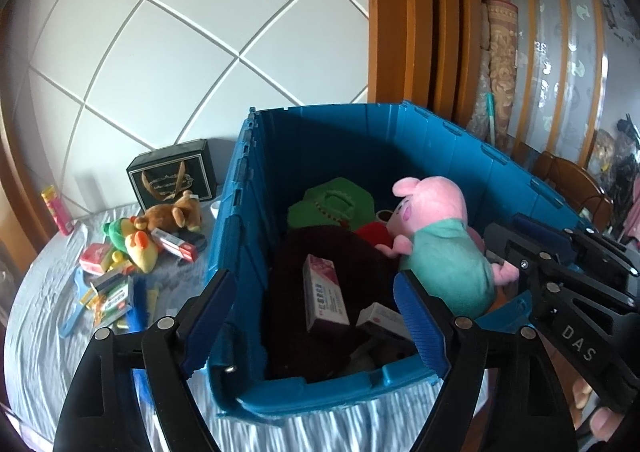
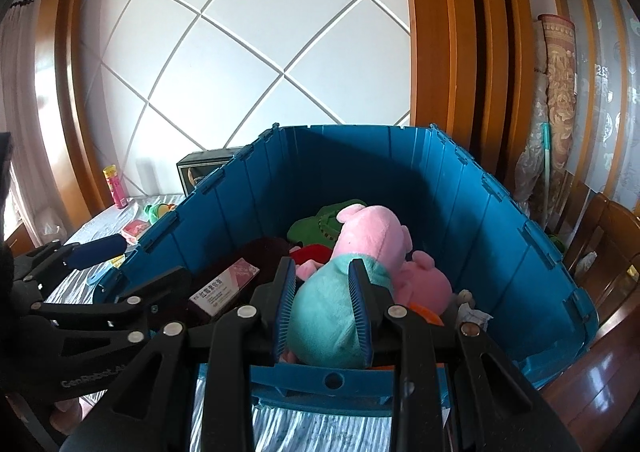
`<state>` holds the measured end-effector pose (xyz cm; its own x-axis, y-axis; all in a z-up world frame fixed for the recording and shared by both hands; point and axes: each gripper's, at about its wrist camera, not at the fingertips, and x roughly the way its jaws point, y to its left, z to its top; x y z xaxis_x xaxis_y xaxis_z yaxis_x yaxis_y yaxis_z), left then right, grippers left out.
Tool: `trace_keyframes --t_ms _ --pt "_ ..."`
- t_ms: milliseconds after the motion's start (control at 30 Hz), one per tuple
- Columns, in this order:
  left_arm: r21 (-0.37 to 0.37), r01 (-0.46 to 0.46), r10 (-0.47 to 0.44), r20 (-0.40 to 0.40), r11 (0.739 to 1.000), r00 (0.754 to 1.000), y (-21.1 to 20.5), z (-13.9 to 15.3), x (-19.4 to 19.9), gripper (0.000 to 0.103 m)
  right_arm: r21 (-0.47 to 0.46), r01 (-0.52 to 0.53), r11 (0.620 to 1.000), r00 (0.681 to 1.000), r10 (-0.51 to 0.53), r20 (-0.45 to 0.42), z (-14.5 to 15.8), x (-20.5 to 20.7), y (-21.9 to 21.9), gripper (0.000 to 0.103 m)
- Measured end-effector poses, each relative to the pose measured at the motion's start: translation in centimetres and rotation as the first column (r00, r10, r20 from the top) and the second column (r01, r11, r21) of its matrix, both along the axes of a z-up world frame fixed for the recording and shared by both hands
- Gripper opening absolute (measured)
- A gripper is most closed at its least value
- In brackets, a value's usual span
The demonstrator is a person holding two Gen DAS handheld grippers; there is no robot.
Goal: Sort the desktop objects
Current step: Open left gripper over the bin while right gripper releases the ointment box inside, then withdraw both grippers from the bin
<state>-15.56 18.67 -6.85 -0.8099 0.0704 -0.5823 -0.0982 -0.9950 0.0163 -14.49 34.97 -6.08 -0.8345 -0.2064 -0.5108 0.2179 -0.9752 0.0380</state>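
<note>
Left gripper (image 1: pixel 320 316) stood wide, empty, above blue crate (image 1: pixel 440 140). Right gripper (image 2: pixel 323 308) nearly closed, whether pinching pig plush (image 2: pixel 360 244) inside crate, unclear. Risk: plush snagging on jaws, dragged back out over the rim

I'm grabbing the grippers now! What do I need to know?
Left gripper: jaws open, empty, over the blue crate's near corner.
Right gripper: jaws narrow, above the pig plush; grip unclear.
Done: pig plush and pink box lie in the crate.
Left: brown bear plush, green-yellow plush and small boxes on the table beside the crate.
</note>
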Motion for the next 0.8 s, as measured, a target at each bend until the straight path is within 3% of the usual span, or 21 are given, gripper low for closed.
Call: trace_keyframes --t_ms 300,800 --pt "0.007 -0.014 0.014 -0.004 1.000 1.000 -2.5 0.1 1.6 0.082 -0.009 -0.007 1.000 1.000 0.007 0.006 -0.3 0.8 -1.7 0.027" --pt "0.027 0.105 -0.104 -0.023 0.994 0.994 -8.0 0.9 5.1 0.082 -0.016 0.087 0.996 0.996 -0.087 -0.007 0.6 5.1 -7.2 0.027"
